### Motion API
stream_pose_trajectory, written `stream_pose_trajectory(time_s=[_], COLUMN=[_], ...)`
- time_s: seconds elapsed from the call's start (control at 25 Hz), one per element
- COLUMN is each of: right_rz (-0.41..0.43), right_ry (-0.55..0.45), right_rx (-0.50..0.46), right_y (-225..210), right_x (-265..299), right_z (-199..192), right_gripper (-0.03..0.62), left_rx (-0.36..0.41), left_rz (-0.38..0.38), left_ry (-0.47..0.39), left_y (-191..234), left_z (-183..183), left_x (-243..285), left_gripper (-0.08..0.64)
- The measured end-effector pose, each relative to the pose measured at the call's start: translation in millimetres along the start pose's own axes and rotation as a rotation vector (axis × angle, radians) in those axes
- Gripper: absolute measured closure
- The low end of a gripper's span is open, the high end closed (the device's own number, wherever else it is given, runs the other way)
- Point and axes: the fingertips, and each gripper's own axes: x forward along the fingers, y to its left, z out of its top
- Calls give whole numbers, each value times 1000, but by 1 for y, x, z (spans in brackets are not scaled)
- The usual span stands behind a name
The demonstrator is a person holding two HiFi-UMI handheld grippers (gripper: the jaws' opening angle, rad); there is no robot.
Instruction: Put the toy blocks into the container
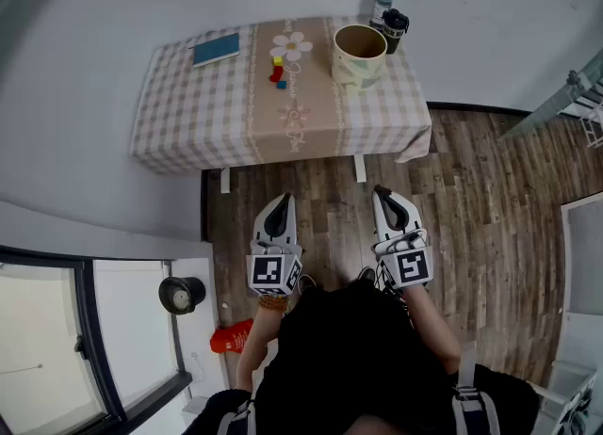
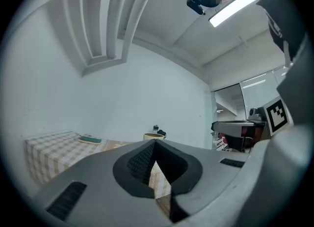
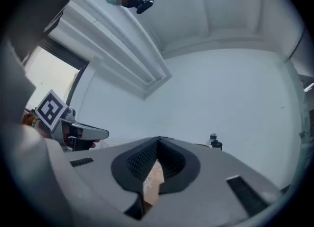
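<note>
Well back from the checked-cloth table point(image 1: 188, 108), I held both grippers low over the wood-plank floor point(image 1: 480, 207). The left gripper point(image 1: 283, 201) and the right gripper point(image 1: 380, 192) each had its 2 jaws pressed together on nothing. 3 small toy blocks point(image 1: 277, 73), red, yellow and blue, lay on the table's beige runner, near the round cream container point(image 1: 358, 70) but apart from it.
</note>
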Motion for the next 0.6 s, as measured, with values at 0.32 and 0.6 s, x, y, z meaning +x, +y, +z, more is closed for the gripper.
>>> stream_pose_trajectory(time_s=[0.32, 0.6], right_rz=[-101, -52], right_ry=[46, 76], right_rx=[-12, -6], right_y=[14, -1], right_x=[25, 60], right_z=[-7, -27], right_gripper=[584, 586], left_rx=[-53, -35], left_rz=[-56, -65], left_ry=[39, 69], left_y=[37, 48], left_z=[-16, -32], left_x=[-4, 41], left_gripper=[560, 560])
